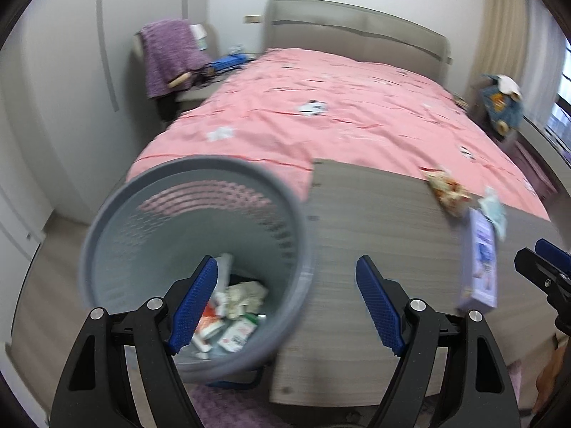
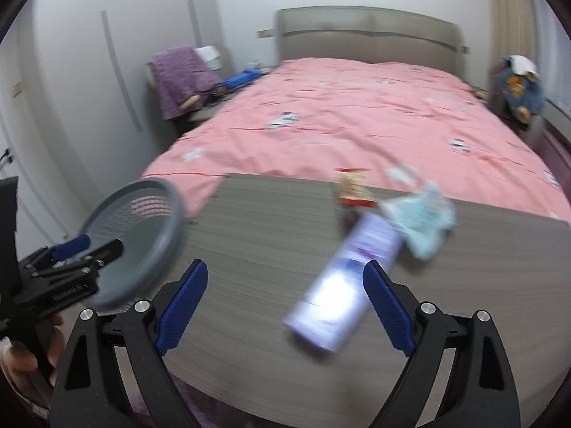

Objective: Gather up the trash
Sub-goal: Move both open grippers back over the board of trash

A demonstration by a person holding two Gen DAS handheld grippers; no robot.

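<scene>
A grey mesh wastebasket [image 1: 150,224] holding several wrappers stands tilted at the table's left edge; it also shows in the right wrist view [image 2: 167,235]. On the grey wood table [image 1: 374,232] lie a purple box [image 1: 480,267], a crumpled snack wrapper [image 1: 448,189] and a pale blue tissue [image 1: 494,212]. My left gripper [image 1: 287,301] is open, one finger over the basket's mouth. My right gripper [image 2: 285,308] is open, just in front of the purple box [image 2: 342,281], with the wrapper [image 2: 353,189] and tissue [image 2: 421,217] beyond.
A bed with a pink cover [image 1: 321,107] stands behind the table. A chair with a purple throw [image 1: 167,57] is at the back left beside a white wardrobe [image 1: 64,71]. A stuffed toy [image 1: 499,100] sits at the right.
</scene>
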